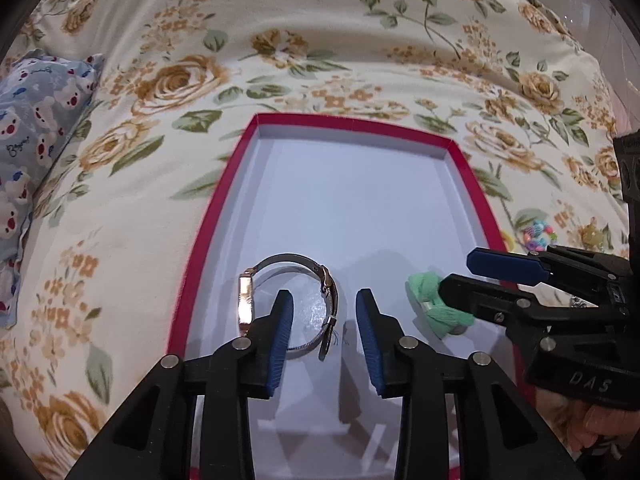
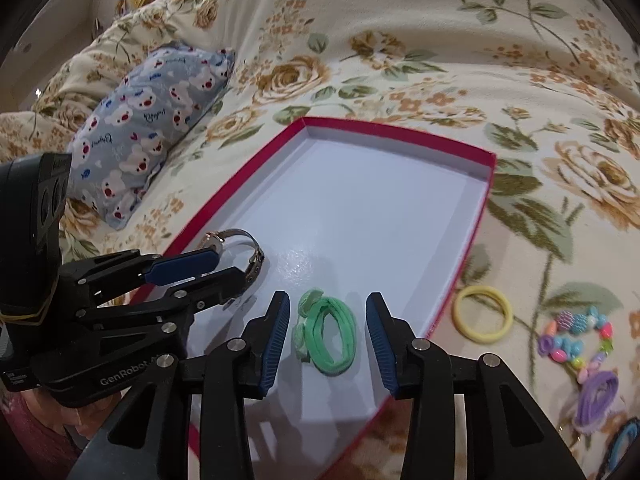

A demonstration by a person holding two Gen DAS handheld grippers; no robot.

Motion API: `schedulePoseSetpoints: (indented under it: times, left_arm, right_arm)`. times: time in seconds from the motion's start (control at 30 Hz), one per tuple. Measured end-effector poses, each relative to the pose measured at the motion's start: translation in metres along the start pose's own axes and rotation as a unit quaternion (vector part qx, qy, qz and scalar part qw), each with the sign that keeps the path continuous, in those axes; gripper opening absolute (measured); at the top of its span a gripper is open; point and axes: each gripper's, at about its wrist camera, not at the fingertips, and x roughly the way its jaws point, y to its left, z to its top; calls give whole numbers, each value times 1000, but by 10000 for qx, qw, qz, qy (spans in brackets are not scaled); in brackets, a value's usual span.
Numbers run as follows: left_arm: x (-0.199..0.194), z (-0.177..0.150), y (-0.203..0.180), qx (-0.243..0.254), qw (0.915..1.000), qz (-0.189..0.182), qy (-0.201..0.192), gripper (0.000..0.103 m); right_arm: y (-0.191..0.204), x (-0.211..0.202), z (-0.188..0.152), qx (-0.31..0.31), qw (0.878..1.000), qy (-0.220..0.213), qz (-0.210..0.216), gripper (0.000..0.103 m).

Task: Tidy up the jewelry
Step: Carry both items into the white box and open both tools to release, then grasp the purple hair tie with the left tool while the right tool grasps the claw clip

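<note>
A floral bedspread (image 2: 440, 80) is covering the bed, and a blue bear-print pillow (image 2: 148, 128) is lying on it at the left.

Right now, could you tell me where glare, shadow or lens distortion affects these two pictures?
Left wrist view: the fisheye lens bows the red box's rim; a glossy patch shines on the floor inside the watch's loop; soft shadows fall below the fingers; dark vignette in the corners. Right wrist view: glare on the box floor above the green hair tie; the yellow hair tie and bead bracelet look slightly soft.

One watch (image 1: 288, 308), three hair ties (image 2: 330, 334).
</note>
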Motion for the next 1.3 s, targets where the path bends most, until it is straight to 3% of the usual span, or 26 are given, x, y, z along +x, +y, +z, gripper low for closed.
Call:
schedulePoseSetpoints:
  times: [0.43, 0.87, 1.3]
  left_arm:
    - [-50, -26, -10, -472, 9980, -374, -183, 40]
    - [-64, -26, -47, -82, 9970, -763, -135, 41]
    - [-59, -22, -80, 206, 9958, -887, -30, 41]
  right_arm:
    - [-25, -75, -28, 481, 9972, -515, -235, 52]
    - [-75, -142, -69, 1034, 9877, -775, -882, 52]
    - [-116, -175, -98, 1506, 9760, -965, -1239, 54]
